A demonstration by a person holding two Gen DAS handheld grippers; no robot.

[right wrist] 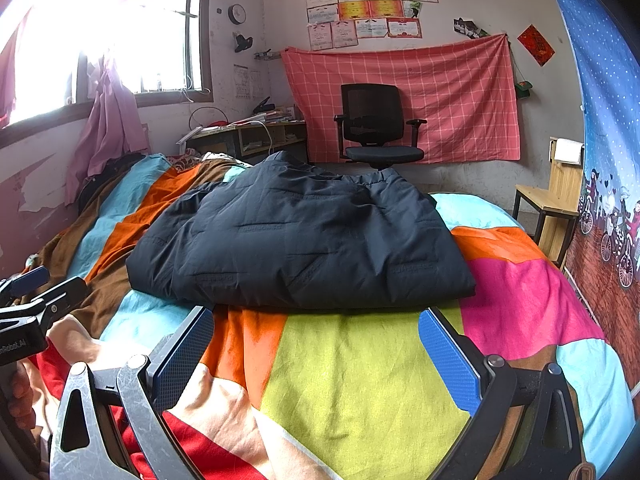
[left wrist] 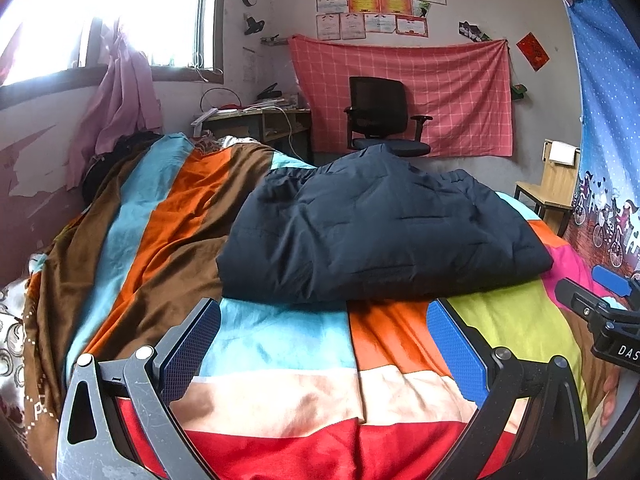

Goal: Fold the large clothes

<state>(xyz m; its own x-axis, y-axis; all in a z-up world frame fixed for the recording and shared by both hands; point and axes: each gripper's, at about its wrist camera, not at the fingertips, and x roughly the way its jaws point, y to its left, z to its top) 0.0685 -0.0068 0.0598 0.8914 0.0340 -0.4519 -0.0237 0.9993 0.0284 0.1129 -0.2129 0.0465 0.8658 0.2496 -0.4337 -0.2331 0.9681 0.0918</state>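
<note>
A dark navy padded garment (left wrist: 380, 232) lies folded into a thick rectangular bundle on the bed, its near edge just beyond my fingertips. It also shows in the right wrist view (right wrist: 304, 240). My left gripper (left wrist: 324, 320) is open and empty, held over the striped bedspread in front of the bundle. My right gripper (right wrist: 316, 328) is open and empty, also just short of the bundle's near edge. The right gripper shows at the right edge of the left wrist view (left wrist: 592, 300), and the left gripper shows at the left edge of the right wrist view (right wrist: 32, 296).
A colourful patchwork bedspread (right wrist: 360, 380) covers the bed. A black office chair (right wrist: 376, 124) and a cluttered desk (right wrist: 248, 136) stand beyond the bed. A wooden chair (right wrist: 556, 200) stands at right. A blue printed curtain (right wrist: 612, 160) hangs along the right side.
</note>
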